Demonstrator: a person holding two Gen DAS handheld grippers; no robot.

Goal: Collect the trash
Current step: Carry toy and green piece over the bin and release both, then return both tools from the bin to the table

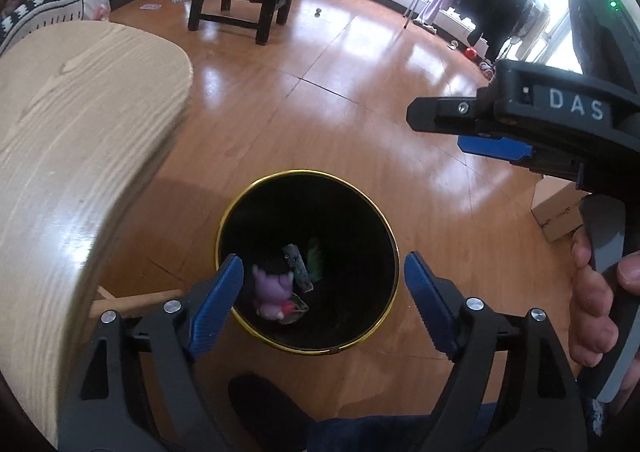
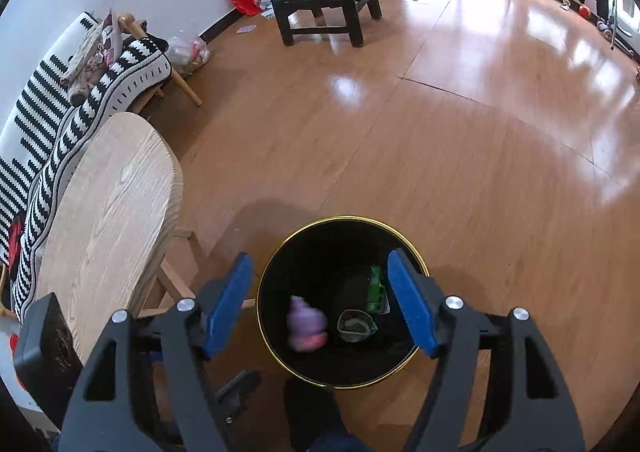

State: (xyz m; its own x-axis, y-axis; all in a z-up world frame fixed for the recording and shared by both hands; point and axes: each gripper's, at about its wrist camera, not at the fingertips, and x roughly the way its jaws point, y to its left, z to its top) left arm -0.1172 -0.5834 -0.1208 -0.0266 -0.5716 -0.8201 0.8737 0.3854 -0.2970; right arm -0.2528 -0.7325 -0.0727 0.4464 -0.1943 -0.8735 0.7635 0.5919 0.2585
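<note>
While both my grippers point steeply down over the bin (image 1: 308, 348), each camera catches something the other misses. My left gripper (image 1: 324, 306) stands wide, nothing between its blue pads (image 1: 218, 306), and the black, gold-rimmed bin sits just ahead of and between the jaws. Inside it, close to my left pad, lies a blurred purple toy-like piece (image 1: 270, 294), with a grey strip wrapper (image 1: 298, 268) and a green wrapper (image 1: 316, 260) beyond it. Only this view shows my right gripper from outside, up and to the right of the jaws, with my hand (image 1: 592, 308) wrapped around its handle.

My right gripper (image 2: 320, 306) is also wide and empty, the bin (image 2: 420, 264) again between the jaws. Only here do I see a crumpled grey-green wrapper (image 2: 356, 326) beside the purple piece (image 2: 306, 326), and the green wrapper (image 2: 376, 288) near my right pad (image 2: 410, 302). The wooden table (image 2: 108, 211) lies left of the jaws in both views. The striped sofa (image 2: 52, 123) is clearer here.
</note>
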